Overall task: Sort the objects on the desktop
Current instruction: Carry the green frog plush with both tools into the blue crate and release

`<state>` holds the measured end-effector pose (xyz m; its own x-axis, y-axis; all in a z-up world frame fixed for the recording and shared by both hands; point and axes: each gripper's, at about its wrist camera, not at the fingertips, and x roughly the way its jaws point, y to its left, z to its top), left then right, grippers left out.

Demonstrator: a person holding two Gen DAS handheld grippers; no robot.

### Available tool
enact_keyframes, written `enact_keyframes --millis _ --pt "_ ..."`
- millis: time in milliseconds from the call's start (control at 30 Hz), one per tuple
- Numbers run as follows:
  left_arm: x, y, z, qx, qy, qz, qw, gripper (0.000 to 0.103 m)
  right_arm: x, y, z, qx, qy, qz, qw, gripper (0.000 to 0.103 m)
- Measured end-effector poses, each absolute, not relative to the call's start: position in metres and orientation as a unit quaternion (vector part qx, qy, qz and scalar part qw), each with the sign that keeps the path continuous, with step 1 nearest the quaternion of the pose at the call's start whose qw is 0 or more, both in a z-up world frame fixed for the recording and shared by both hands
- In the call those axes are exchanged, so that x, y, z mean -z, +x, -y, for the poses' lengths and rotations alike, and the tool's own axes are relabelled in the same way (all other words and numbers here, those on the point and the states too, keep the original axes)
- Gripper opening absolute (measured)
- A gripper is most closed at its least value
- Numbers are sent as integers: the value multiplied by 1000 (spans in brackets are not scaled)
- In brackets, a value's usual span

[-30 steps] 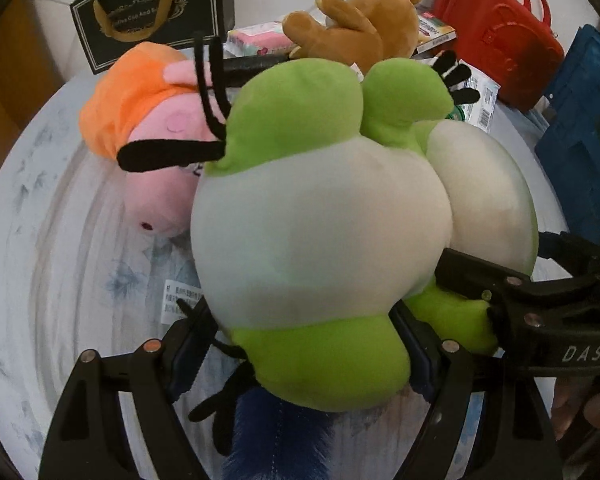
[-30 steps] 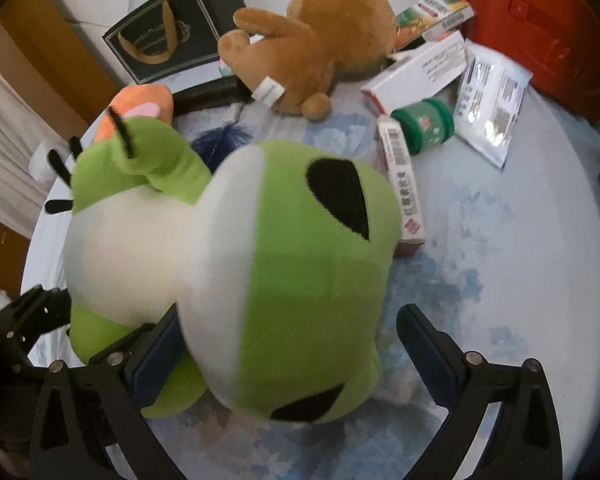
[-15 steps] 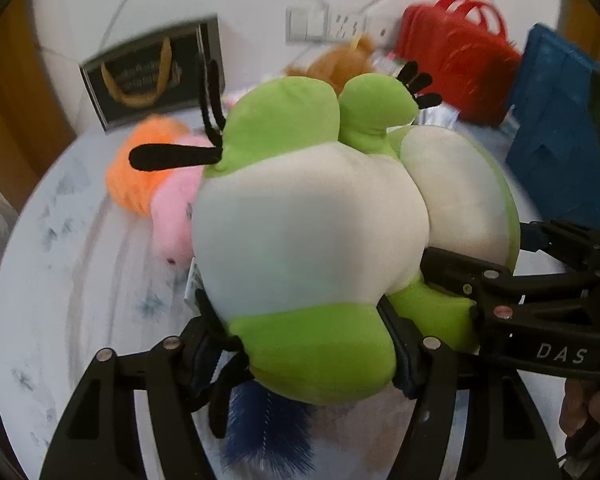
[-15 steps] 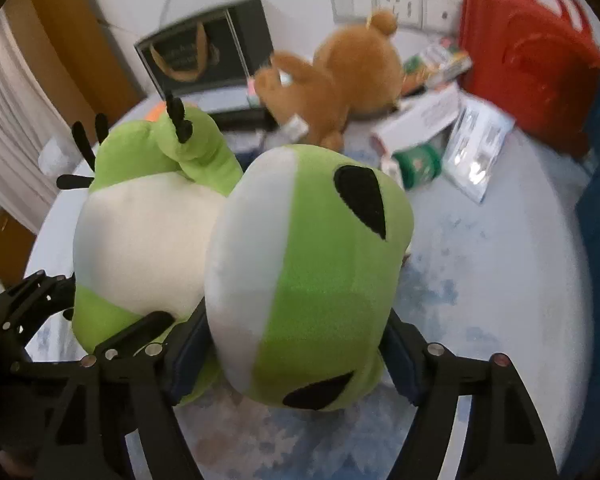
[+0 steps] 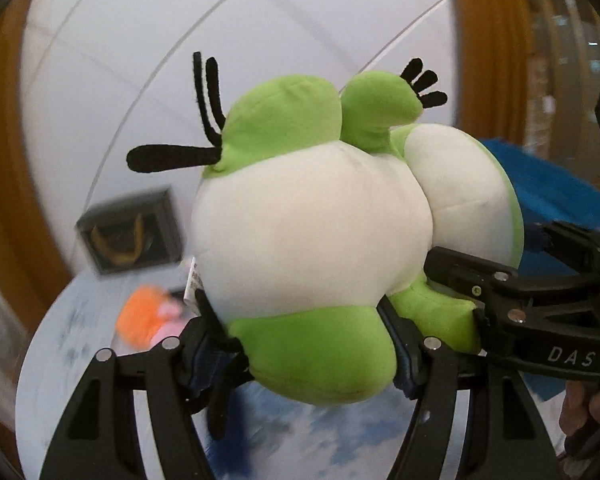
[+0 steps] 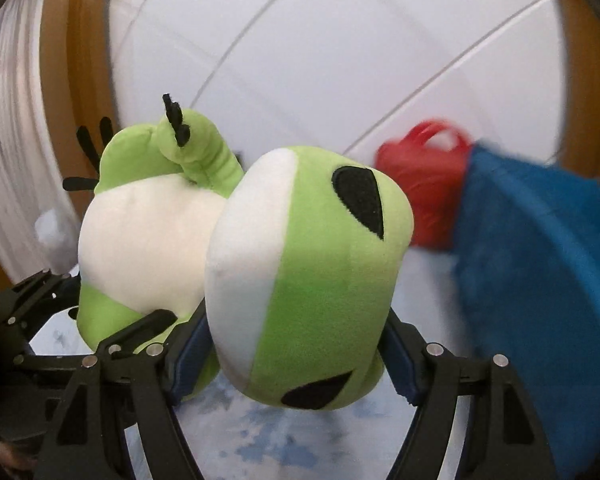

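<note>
Liftoff: we now hold the soft green-and-white plush frog [image 5: 312, 240] clear above the pale round table [image 5: 60, 360], left gripper [image 5: 306, 354] and right gripper [image 6: 296, 360] both clamped on it, ready for the blue bin [image 6: 540, 280].

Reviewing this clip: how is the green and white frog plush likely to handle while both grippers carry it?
The frog plush probably is soft: it bulges around the left gripper and the right gripper. It looks light for its bulk, held clear of the table. The thin black toes seem floppy and could snag.
</note>
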<state>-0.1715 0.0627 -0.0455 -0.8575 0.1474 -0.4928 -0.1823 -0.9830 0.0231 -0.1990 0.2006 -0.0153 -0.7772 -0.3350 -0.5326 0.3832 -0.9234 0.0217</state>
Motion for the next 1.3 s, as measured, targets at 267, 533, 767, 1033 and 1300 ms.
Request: enact_keyframes --millis 267,533,767,1033,1300 --pt "-10 -145 -165 -964 -192 -56 177 70 -46 -142 -306 974 209 -22 84 75" --pt "-40 -115 -305 -955 -164 -68 238 70 -76 -112 -433 983 181 -12 19 75" --pt "-39 -95 -419 -945 -199 -77 248 71 -82 -100 -542 982 191 -6 10 75" --pt "-25 -99 -498 -939 -255 -73 216 71 -69 -115 -627 975 217 2 41 76" --pt "-8 -110 -526 -932 -297 -85 192 71 -45 -139 -662 965 253 15 62 76"
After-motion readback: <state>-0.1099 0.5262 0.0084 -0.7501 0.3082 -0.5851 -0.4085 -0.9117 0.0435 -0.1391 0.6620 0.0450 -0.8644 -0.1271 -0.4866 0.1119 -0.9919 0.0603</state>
